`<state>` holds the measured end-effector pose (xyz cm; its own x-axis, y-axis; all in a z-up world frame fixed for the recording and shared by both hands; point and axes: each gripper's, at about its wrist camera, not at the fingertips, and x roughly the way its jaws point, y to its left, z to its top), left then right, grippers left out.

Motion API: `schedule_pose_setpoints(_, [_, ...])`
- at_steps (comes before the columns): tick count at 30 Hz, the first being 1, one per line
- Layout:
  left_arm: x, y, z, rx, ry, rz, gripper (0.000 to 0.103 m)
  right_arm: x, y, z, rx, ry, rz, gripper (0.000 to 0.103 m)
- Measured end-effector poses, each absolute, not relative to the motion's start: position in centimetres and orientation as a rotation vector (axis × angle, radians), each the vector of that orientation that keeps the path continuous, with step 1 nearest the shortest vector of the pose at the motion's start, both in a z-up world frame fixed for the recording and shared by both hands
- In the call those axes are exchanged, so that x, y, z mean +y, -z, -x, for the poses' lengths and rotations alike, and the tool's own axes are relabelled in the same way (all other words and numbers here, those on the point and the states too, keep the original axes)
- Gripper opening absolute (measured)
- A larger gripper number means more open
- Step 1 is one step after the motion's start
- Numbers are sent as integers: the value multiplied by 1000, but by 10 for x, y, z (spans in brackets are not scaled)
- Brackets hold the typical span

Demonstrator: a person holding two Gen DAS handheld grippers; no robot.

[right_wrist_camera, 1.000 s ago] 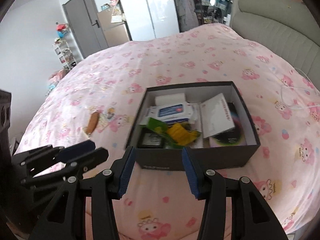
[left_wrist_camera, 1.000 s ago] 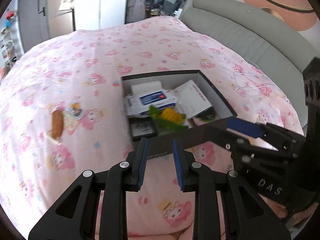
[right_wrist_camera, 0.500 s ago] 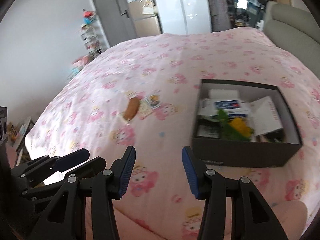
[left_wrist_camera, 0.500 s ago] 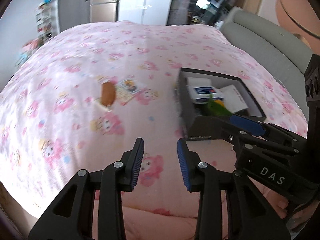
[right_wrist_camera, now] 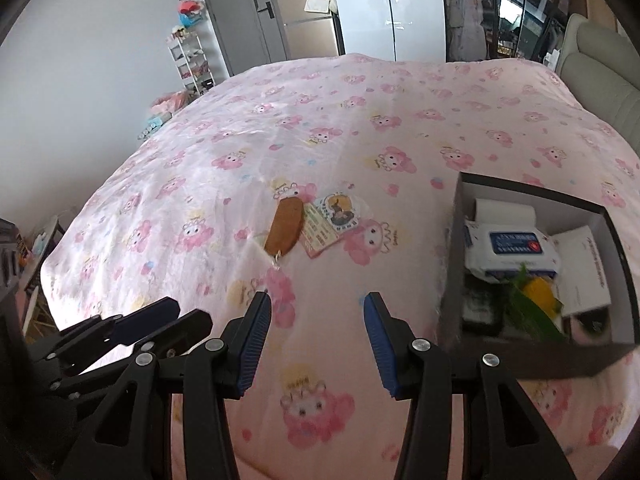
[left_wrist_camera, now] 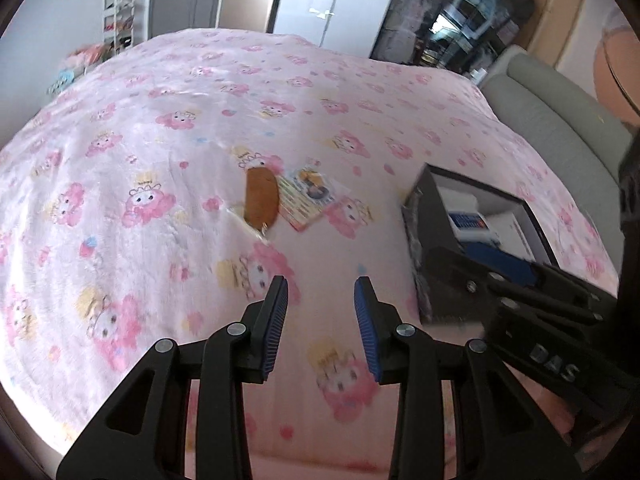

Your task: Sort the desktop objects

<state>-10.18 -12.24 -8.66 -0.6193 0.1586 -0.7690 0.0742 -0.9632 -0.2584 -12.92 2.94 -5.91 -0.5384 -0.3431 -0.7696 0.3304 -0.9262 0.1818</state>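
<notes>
A brown bread-shaped item point(left_wrist_camera: 261, 200) in clear wrap lies on the pink bedspread, touching a colourful printed card point(left_wrist_camera: 308, 196) on its right. Both also show in the right wrist view, the brown item point(right_wrist_camera: 285, 226) and the card point(right_wrist_camera: 332, 220). My left gripper point(left_wrist_camera: 320, 284) is open and empty, hovering short of them. My right gripper point(right_wrist_camera: 316, 298) is open too, with nothing between its fingers. At the right stands an open black box point(right_wrist_camera: 540, 190) holding a wet-wipes pack point(right_wrist_camera: 512, 250), a white roll point(right_wrist_camera: 504, 210), a white booklet point(right_wrist_camera: 584, 276) and a yellow-green item point(right_wrist_camera: 536, 300).
The pink cartoon-print bedspread point(right_wrist_camera: 360, 120) fills most of both views, and its near edge drops off below the grippers. A grey padded headboard point(left_wrist_camera: 560, 140) runs along the right. A white shelf rack point(right_wrist_camera: 192, 60), a grey door and wardrobes stand beyond the bed.
Both grippers swung left, away from the box, which slid from centre to the right edge. The brown item and card now lie ahead of the fingers. The left jaws stand slightly wider.
</notes>
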Motion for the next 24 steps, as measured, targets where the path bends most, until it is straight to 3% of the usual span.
schedule_pose_setpoints(6, [-164, 143, 174, -690, -2738, 1496, 34, 4, 94, 173, 21, 2471, -1316, 44])
schedule_pose_setpoints(11, [-181, 183, 208, -859, -2661, 1606, 27, -15, 136, 211, 15, 2422, -1397, 44])
schedule_pose_setpoints(18, [-217, 231, 239, -1178, -2511, 1662, 27, -34, 184, 247, 16, 2367, -1492, 44])
schedule_pose_setpoints(24, [-223, 247, 250, -1276, -2420, 1615, 27, -46, 202, 261, -44, 2279, -1502, 44])
